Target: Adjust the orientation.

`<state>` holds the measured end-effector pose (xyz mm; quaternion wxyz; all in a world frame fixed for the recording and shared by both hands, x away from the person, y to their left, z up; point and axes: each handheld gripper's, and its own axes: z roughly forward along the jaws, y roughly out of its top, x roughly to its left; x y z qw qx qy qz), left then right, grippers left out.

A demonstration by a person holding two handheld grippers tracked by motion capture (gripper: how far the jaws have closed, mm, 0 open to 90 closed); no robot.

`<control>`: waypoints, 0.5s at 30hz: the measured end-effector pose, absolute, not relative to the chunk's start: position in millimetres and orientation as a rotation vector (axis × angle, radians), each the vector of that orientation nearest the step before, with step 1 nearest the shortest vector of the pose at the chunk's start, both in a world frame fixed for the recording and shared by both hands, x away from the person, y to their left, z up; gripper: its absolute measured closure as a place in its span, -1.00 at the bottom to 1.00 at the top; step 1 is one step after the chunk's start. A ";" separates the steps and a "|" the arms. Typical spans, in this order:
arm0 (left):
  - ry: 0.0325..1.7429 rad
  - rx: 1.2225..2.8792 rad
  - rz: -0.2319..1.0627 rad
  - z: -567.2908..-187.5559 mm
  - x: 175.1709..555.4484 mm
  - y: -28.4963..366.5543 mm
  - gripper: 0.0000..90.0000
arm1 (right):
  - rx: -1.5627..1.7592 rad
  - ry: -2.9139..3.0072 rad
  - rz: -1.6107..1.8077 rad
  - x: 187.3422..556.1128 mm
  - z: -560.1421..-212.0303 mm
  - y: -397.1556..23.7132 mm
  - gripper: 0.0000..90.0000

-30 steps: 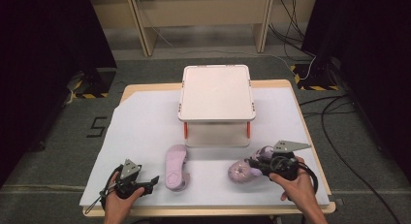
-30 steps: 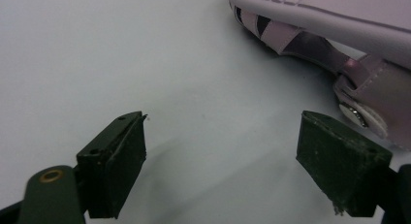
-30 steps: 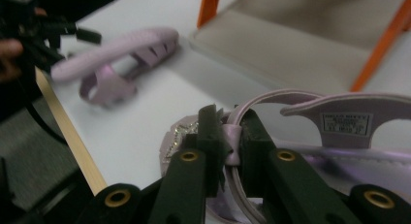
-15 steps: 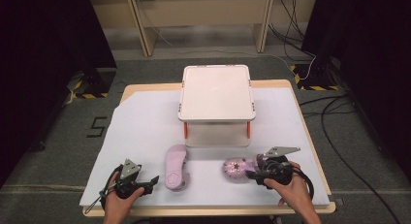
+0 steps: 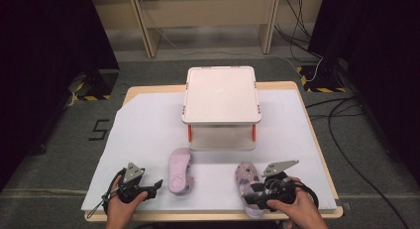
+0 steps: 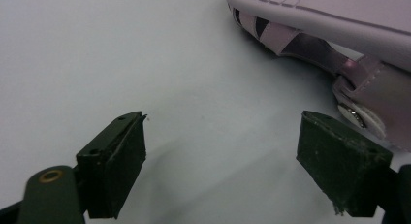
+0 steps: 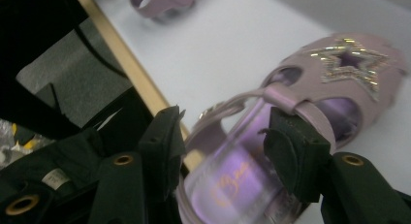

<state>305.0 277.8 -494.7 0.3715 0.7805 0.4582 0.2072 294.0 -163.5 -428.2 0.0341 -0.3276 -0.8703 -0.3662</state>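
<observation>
Right claw (image 5: 257, 193): near edge of the surface, in the person's right hand (image 5: 297, 214). Jaws part open and have just been opening; the heel end of the right sandal sits between them. In the right gripper view (image 7: 223, 151) the pads stand either side of the heel strap, and firm contact cannot be told.
Right sandal (image 5: 247, 185): pale purple, upright, lying on the white sheet at the near right, heel over the near edge of the surface, toe pointing away from the person.
Writing on right sandal (image 7: 291, 151): gold script on the insole, partly blurred and not readable. A glittery star patch sits on the toe piece.
Left claw (image 5: 151, 186): near left, in the person's left hand (image 5: 121, 209). Jaws wide apart with nothing between them; in the left gripper view (image 6: 223, 156) there is bare white sheet between the pads.
Left sandal (image 5: 179, 170): same pale purple, sole up, lying just right of the left claw and apart from it. In the left gripper view (image 6: 339, 44) its straps and a round metal fastener sit close to the right-hand pad.
White sheet (image 5: 148, 125): covers most of the wooden surface (image 5: 130, 93).
Box (image 5: 221, 106): white, with a closed white lid and orange clips at its sides, at the middle far part of the sheet. Contents hidden.
Floor marking (image 5: 99, 130): a black "5" on the grey floor left of the surface.
</observation>
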 end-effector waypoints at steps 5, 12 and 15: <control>1.172 2.005 0.531 -494.6 304.8 277.9 -0.61 | -0.935 -2.757 -1.092 286.1 -424.2 -157.8 -0.01; 1.174 2.007 0.529 -495.0 305.1 277.2 -0.61 | -0.912 -2.862 -1.295 269.5 -409.5 -168.3 0.04; 1.171 2.008 0.530 -494.9 305.1 276.7 -0.61 | -0.931 -2.933 -1.288 270.9 -410.9 -169.4 0.04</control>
